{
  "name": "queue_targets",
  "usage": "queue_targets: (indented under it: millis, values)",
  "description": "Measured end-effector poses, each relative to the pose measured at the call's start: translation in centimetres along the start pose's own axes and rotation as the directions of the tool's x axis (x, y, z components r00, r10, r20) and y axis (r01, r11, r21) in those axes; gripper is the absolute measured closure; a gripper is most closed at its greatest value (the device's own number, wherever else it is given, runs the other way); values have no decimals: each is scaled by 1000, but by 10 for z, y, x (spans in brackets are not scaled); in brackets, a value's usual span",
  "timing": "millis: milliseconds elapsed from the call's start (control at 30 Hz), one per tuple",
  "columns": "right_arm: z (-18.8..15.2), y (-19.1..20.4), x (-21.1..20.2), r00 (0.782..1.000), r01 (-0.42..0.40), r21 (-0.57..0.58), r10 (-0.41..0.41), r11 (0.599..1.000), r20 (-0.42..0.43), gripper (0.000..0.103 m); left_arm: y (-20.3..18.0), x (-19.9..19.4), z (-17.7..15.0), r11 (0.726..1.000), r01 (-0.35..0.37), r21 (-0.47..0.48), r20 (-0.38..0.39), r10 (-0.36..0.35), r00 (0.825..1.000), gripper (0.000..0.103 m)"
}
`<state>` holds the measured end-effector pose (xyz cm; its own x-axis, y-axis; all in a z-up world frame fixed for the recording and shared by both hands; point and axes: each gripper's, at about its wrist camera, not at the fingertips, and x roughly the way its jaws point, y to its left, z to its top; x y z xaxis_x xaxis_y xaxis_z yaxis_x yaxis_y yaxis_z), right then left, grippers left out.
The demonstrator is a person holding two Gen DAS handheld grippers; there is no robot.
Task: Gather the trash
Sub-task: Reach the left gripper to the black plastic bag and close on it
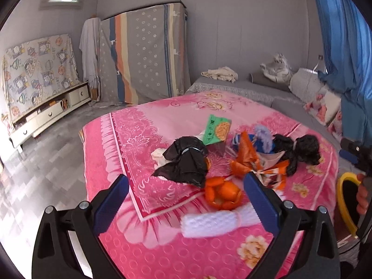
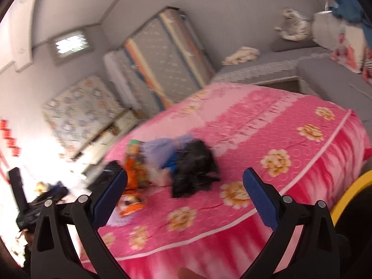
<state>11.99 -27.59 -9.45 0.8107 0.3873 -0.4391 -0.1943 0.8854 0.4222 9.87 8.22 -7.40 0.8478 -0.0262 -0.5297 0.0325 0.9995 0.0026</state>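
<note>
Trash lies heaped on the pink floral bed [image 1: 144,251]: a black bag [image 1: 183,160], a second black bag [image 1: 302,147], orange peel [image 1: 222,191], an orange wrapper [image 1: 246,158], a green packet [image 1: 217,129] and a white foam net [image 1: 209,224]. My left gripper [image 1: 186,203] hangs open just above the bed, with the peel and foam net between its fingers but untouched. My right gripper [image 2: 184,196] is open too, held off the bed's side, facing a blurred black bag [image 2: 195,172] and orange wrapper [image 2: 134,176]. Only a yellow-rimmed bin [image 1: 341,200] edge shows.
A grey sofa bed [image 1: 244,88] with cushions and a plush toy [image 1: 277,68] stands behind the pink bed. Covered mattresses lean on the back wall, a low drawer cabinet [image 1: 48,114] lines the left wall, and blue curtains [image 1: 341,30] hang at right. A hand [image 1: 361,195] holds the other gripper.
</note>
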Motion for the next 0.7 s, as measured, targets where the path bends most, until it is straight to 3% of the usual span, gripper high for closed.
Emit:
queue_targets:
  millis: [100,200,333,467,700]
  values:
    - [0,1,22,999,42,-53,-43,998,-22,8,1,13,5,999,2,36,2,-2,1000,8]
    - [2,-2,36,997,40,-90,-46,995,-61,8,6,30,14,999,34,14,-22,-34,999,8]
    - [4,-4,45,995,68,-146,-77,987,-56,8,13,51,29,999,40,-18,-56,-41,998,8]
    - [6,1,61,992,87,-224,-105,971,-67,8,7,68,41,998,55,12,-80,-54,995,8]
    - [10,-1,87,985,73,-241,-109,968,-137,8,5,94,46,997,74,7,-130,-72,989,8]
